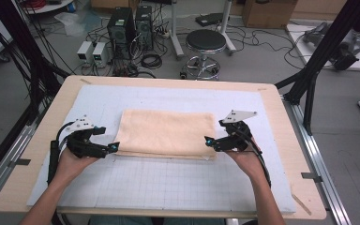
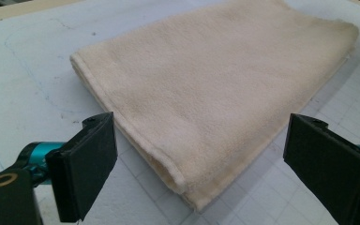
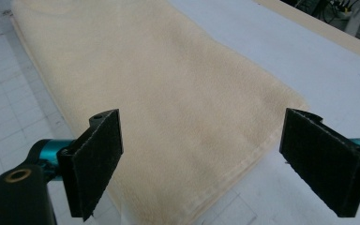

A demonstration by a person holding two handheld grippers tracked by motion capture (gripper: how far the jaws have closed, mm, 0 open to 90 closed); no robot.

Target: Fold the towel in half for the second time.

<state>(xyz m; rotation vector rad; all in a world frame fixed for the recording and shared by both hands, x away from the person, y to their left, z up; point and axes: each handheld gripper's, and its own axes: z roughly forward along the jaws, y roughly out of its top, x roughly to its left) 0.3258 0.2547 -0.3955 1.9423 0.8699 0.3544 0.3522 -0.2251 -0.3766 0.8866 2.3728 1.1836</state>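
Cream folded towel lies flat mid-mat. The left gripper reaches in at its near left corner, the right gripper at its near right corner, forearms angled inward, both with jaws spread wide, holding nothing.

Black grippers, teal joints, grey 3-cornered plates, black cables.

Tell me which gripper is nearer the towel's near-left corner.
Left. The left gripper hangs open right at that corner of the folded towel, jaws either side of it. The right gripper hangs open at the opposite near corner, a towel's length away.
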